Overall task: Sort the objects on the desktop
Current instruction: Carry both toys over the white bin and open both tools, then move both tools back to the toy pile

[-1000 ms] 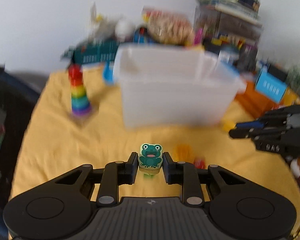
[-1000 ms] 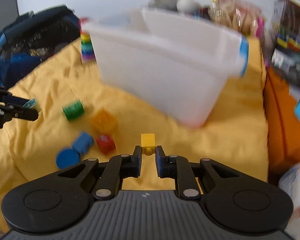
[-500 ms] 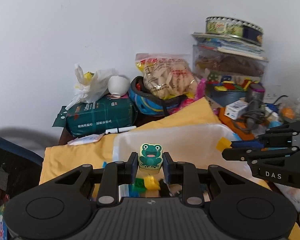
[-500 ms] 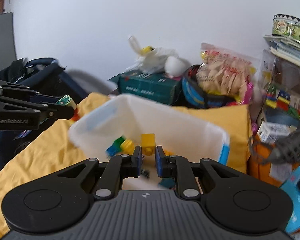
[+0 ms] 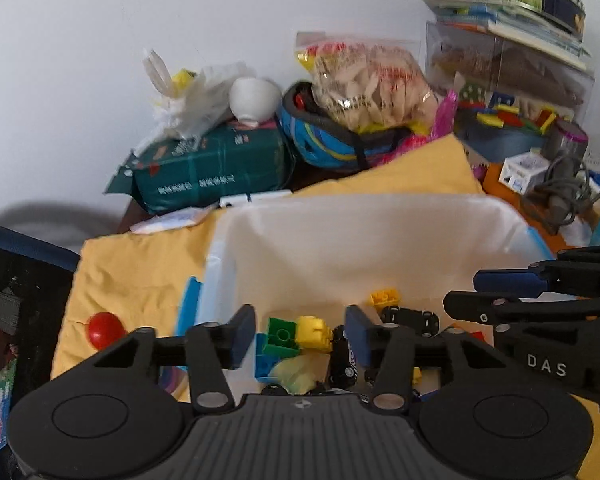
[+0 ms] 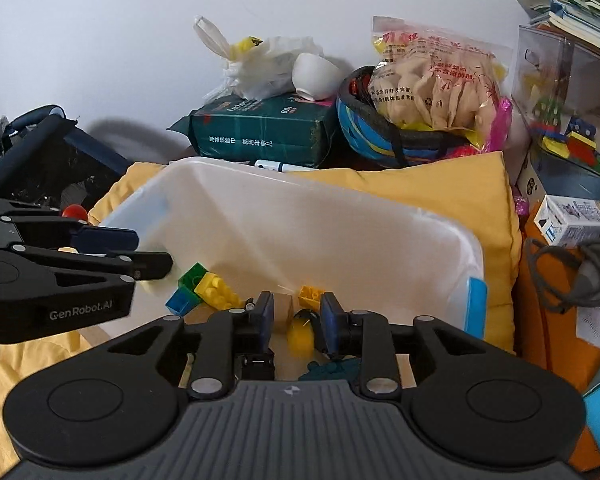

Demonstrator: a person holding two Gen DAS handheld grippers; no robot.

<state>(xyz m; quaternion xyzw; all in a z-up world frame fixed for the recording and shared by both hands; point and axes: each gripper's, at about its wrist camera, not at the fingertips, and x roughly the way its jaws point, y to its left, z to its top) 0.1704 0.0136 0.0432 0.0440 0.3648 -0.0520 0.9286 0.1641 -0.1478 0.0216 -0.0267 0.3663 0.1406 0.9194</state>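
Note:
Both grippers hang over the white translucent bin (image 5: pixel 340 240) on the yellow cloth (image 5: pixel 132 272). My left gripper (image 5: pixel 300 336) has its jaws opening, with nothing pressed between the pads. The frog block (image 5: pixel 296 374) is a blur below them, among green (image 5: pixel 280 336), yellow (image 5: pixel 314 332) and blue bricks and a black toy car (image 5: pixel 410 318). My right gripper (image 6: pixel 296 322) is opening too. The yellow brick (image 6: pixel 300 334) is a blur low in the gap, clear of both pads. In each wrist view the other gripper shows at the side, the right gripper (image 5: pixel 500 292) and the left gripper (image 6: pixel 140 252).
Behind the bin (image 6: pixel 472 264) are a green package (image 5: pixel 212 172), a blue helmet (image 5: pixel 328 140), a snack bag (image 5: pixel 372 80) and stacked clear boxes (image 5: pixel 508 68). The red top of a ring stacker (image 5: pixel 104 330) stands left of the bin. A dark bag (image 6: pixel 40 160) sits far left.
Both grippers moved from over the cloth to above the bin. Both jaws opened. The frog block left the left jaws and the yellow brick left the right ones, and both are dropping.

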